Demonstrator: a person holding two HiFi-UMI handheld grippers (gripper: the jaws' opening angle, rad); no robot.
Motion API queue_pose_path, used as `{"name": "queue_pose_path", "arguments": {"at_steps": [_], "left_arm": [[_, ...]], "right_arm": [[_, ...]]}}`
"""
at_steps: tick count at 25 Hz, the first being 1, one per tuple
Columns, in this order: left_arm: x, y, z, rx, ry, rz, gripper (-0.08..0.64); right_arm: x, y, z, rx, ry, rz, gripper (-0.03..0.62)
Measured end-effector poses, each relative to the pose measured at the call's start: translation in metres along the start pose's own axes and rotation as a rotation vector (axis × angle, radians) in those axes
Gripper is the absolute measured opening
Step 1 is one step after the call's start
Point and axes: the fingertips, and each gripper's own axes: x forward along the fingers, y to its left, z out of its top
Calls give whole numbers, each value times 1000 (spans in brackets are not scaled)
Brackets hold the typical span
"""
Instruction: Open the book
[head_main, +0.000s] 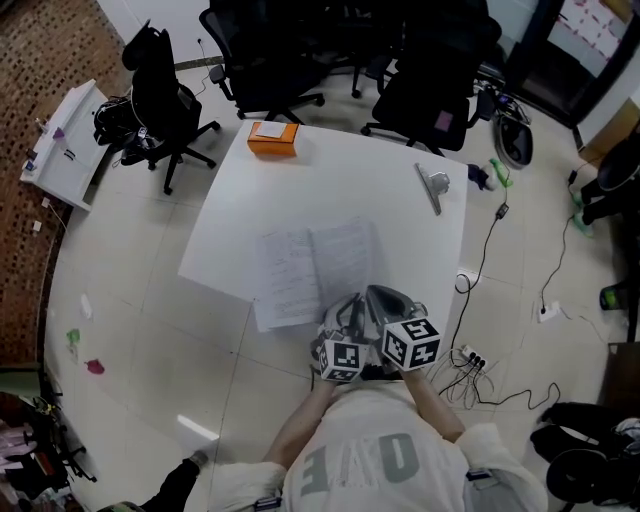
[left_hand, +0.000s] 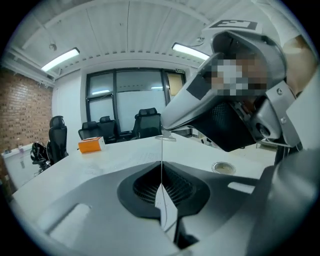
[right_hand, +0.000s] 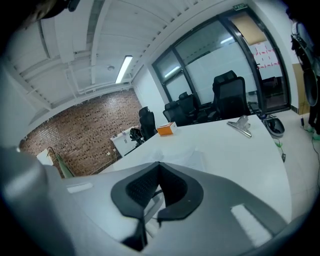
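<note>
Already the book (head_main: 315, 268) lies open on the table (head_main: 400, 215), just ahead of the left hand-held gripper (left_hand: 161, 167) and right hand-held gripper (right_hand: 159, 167), both clenched empty; nothing seems left to do.

White book (head_main: 315, 270), white table (head_main: 390, 185), orange box (head_main: 272, 137), black chairs (head_main: 432, 92).

Office meeting room: black swivel chairs (head_main: 160, 95), white table (head_main: 340, 180), glass partition (left_hand: 125, 105).

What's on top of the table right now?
On the table: an open book, an orange box at the far left corner, a metal clip at the far right. The left hand-held gripper and right hand-held gripper cover the book's near corner.
</note>
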Motion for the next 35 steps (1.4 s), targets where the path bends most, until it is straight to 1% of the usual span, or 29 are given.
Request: {"name": "queue_pose_path", "arguments": {"at_steps": [3,6,8,10,12,14,16,18,20,22,28,30,33,35], "left_arm": [[-10,10,11,-29,-34,33,11],[-27,26,24,-45,-96,78,11],[-41,43,30,-66,-133,134,11],[-57,65,30,-99,-145,214,12],[-74,86,22,-133,-135,299,17],[-92,107,7,-178,-118,374,17],[-108,124,-11,-231,-108,434,17],[-117,133,-31,-264,-86,476,17],[-120,137,-50,-288,-51,501,17],[-121,142,-58,-314,-27,518,17],[-126,152,-85,-413,7,543,18],[-126,152,-97,-421,42,544,18],[-121,149,-115,-413,103,531,18],[-118,148,-126,-456,123,523,20]], "right_arm": [[1,-4,10,7,-38,3,2],[9,-8,4,23,-28,4,2],[19,-10,-5,5,3,5,2],[30,-12,-17,-43,49,6,2],[41,-14,-32,-97,99,7,2],[52,-14,-52,-133,149,7,2],[63,-13,-73,-131,201,5,2],[71,-16,-91,-124,245,-5,2],[75,-18,-99,-146,269,-18,2],[77,-19,-101,-171,280,-29,2],[82,-18,-107,-230,334,-58,2],[83,-19,-110,-250,350,-68,2],[85,-20,-112,-264,365,-76,3],[85,-21,-111,-262,369,-75,3]]}}
